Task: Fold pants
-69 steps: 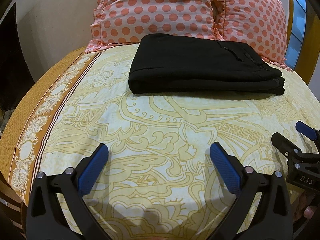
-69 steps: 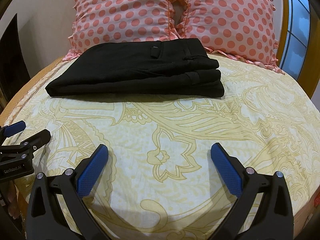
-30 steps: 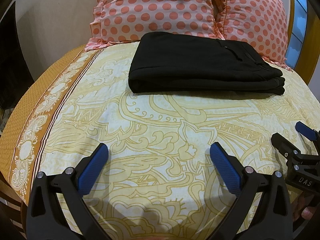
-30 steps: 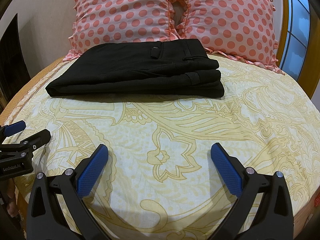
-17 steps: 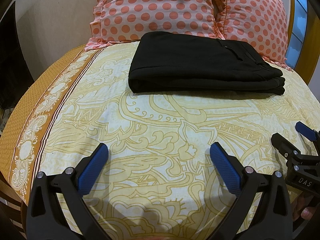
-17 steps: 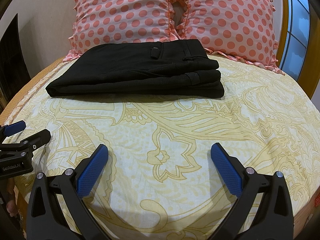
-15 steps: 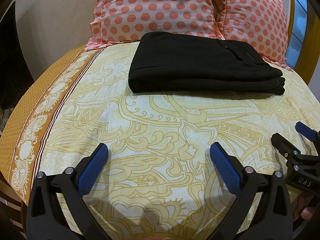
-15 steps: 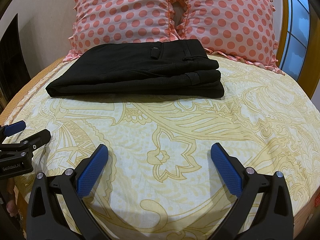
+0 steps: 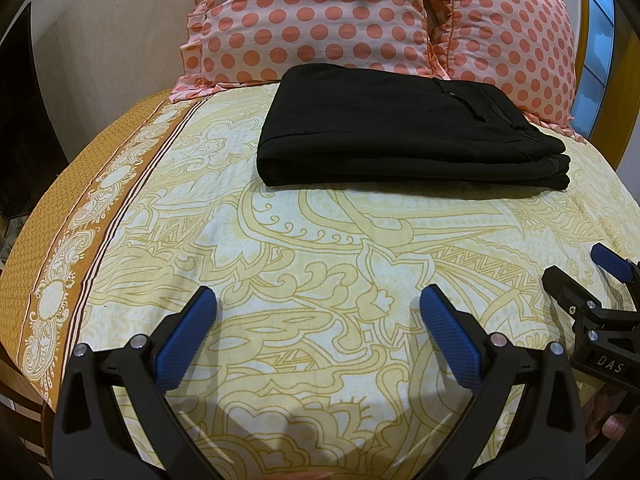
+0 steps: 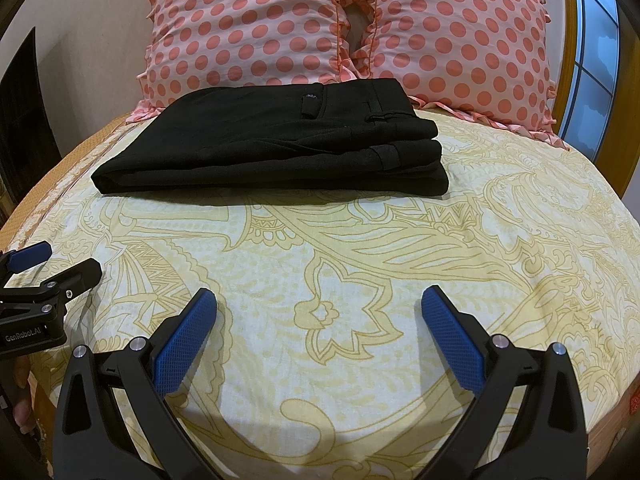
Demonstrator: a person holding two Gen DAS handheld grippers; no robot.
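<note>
Black pants (image 9: 400, 132) lie folded into a flat rectangular stack on the yellow patterned bed sheet (image 9: 320, 248), near the pillows; they also show in the right wrist view (image 10: 280, 140), waistband to the right. My left gripper (image 9: 318, 300) is open and empty, low over the sheet, well in front of the pants. My right gripper (image 10: 319, 300) is open and empty too, at the same distance. Each gripper shows at the edge of the other's view: the right one (image 9: 580, 276) and the left one (image 10: 52, 264).
Two pink pillows with red dots (image 9: 320, 16) (image 10: 456, 32) lean behind the pants. The sheet's orange border (image 9: 60, 240) runs along the bed's left edge. A wooden frame and window (image 10: 592, 68) stand at the right. A dark panel (image 10: 20, 120) is at the left.
Nothing has visibly changed apart from slight camera wobble. Both grippers stay open and still, and the folded pants have not moved.
</note>
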